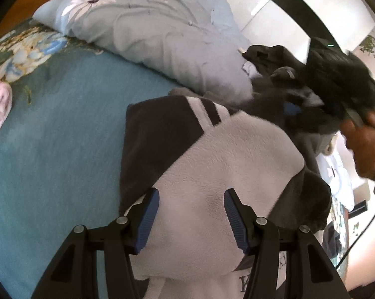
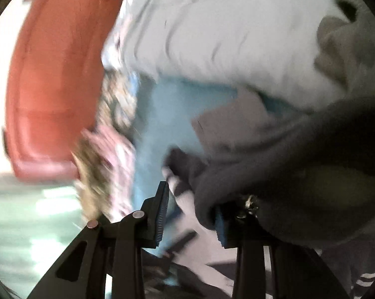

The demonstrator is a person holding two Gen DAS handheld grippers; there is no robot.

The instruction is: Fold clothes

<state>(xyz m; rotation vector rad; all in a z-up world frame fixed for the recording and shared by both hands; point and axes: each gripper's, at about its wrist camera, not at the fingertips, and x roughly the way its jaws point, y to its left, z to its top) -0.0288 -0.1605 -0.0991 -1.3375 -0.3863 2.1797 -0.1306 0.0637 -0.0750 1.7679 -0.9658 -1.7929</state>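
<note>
1. A white and dark grey fleece garment with two white stripes lies bunched on a teal bed sheet, filling the centre and lower middle of the left wrist view.
2. The left hand-held gripper hovers over the white fleece at the bottom of the frame, its blue-padded fingers spread apart with no cloth between them.
3. The right hand-held gripper sits at the bottom of its own view, fingers apart; dark fabric drapes over the right finger, and whether any is pinched cannot be told.
4. Risk: that draped fabric could snag on the finger and drag the garment out of shape; the thick fleece could also slip or spring open once folded.
5. A pale floral pillow lies at upper centre, and a heap of dark clothes at the right edge could get tangled in.
6. The right wrist view is heavily motion-blurred; the garment's lower edge is cut off, and its sleeves are hard to make out.
</note>
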